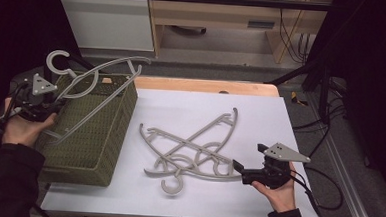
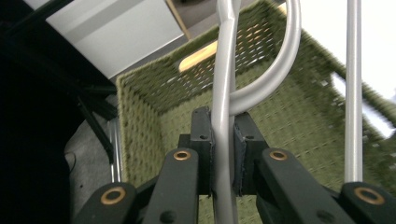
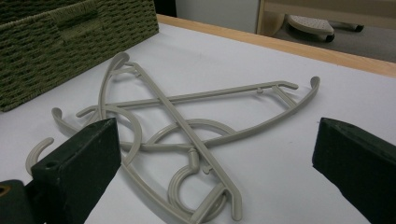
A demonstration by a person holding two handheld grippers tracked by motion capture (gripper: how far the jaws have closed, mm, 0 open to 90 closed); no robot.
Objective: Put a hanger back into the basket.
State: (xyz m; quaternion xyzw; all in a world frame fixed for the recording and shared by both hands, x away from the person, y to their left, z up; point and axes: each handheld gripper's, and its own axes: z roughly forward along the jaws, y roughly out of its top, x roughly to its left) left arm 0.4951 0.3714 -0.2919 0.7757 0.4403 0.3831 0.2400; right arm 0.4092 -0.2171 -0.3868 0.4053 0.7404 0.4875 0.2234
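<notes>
Left gripper (image 1: 56, 103) clamped on a grey hanger (image 1: 90, 78) over the green basket (image 1: 97, 133), left of frame. 2 more hangers (image 1: 194, 148) lie crossed mid-surface (image 1: 261, 112). Right gripper (image 1: 248, 159) wide, empty. Judged light, stiff, slick plastic; grip a straight bar

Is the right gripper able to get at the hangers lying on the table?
Probably yes. The right gripper is open, pointing at the two crossed hangers right in front of it, with only bare white table between.

basket (image 1: 91, 148) blocks left, mat (image 1: 260, 122) open (right)
</notes>
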